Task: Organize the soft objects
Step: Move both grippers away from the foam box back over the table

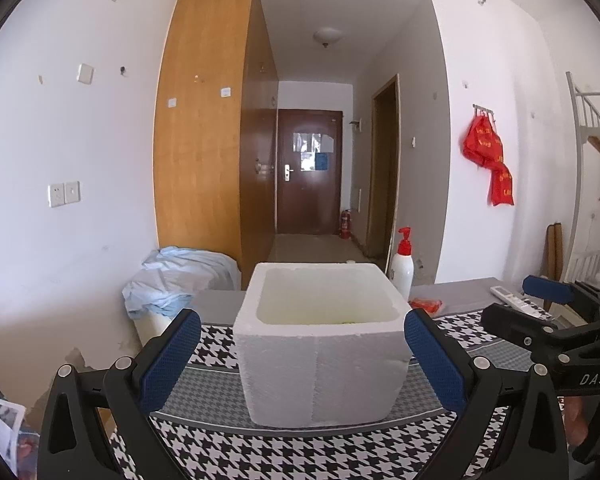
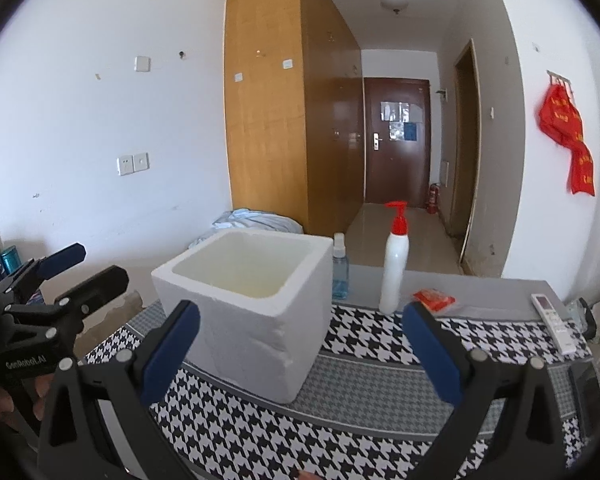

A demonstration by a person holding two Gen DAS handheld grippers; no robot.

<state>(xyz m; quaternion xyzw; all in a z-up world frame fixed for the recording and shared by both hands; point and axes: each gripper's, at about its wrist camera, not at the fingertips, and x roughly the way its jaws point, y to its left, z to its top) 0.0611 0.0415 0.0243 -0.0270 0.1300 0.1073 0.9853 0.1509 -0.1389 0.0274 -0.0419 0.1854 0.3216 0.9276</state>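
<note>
1. Both the left gripper [image 1: 302, 356] and right gripper [image 2: 300, 354] are hovering with fingers spread apart, holding nothing.
2. The white foam box [image 1: 320, 344] is sitting on the houndstooth-covered surface [image 1: 260, 456]; something greenish, perhaps a soft object, is lying inside.
3. Next, approach the red packet [image 2: 434, 300] low and pinch gently.
</note>
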